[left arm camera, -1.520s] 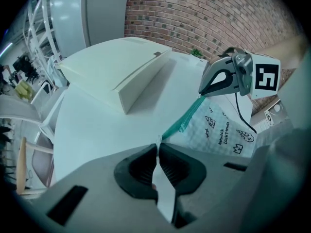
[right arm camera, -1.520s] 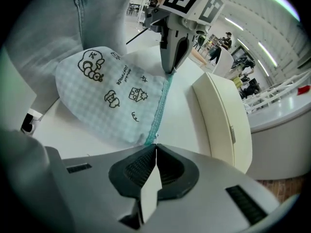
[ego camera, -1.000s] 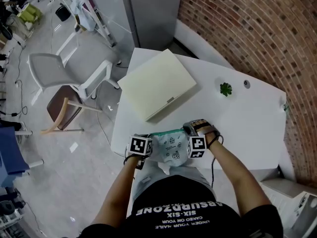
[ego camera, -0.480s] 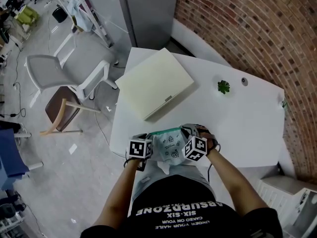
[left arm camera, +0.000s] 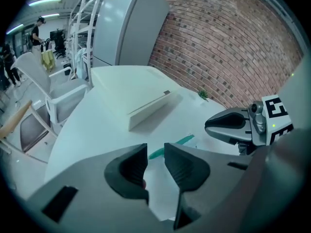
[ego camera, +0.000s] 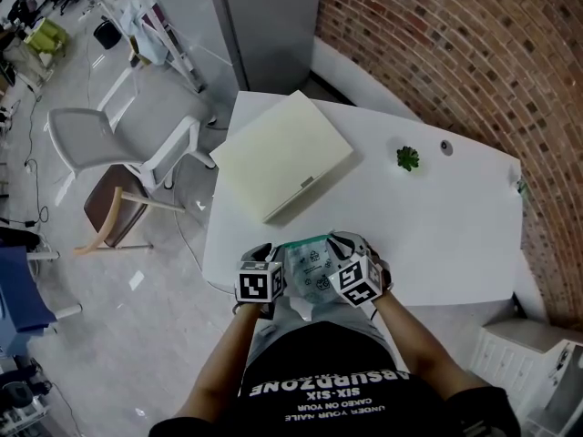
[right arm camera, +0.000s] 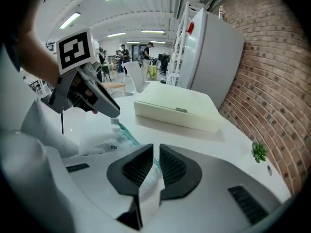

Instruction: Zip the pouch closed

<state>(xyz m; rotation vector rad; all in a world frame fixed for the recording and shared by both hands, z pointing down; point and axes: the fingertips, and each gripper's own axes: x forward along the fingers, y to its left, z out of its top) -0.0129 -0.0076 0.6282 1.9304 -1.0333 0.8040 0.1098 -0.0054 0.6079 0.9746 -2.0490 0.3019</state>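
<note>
Resting at the near edge of the white table point(ego camera: 437, 217), the pouch point(ego camera: 310, 264) lies flat between the two tools, close to the person's body and well apart from the cream box point(ego camera: 282, 153) further back; its teal zip point(left arm camera: 171, 144) runs along the far side, from in front of the left gripper point(left arm camera: 155, 154) towards the other tool. The left gripper's jaws are opening and press on nothing; only the table, the pouch's pale cloth and a short length of zip show through the gap. The right gripper point(right arm camera: 156, 155) has its jaws closing, with a fold of the pouch's white material standing between them; the pads seem to pinch that fold, though the contact is hard to make out. Judging from this, the zipping is over or nearly so; one tool has let go and the zip line looks straight and unbroken where it shows. Whether the teeth are joined along the whole length cannot be told, since the line is small and partly hidden; what may be left is to free the fold and leave the pouch lying on the table.
</note>
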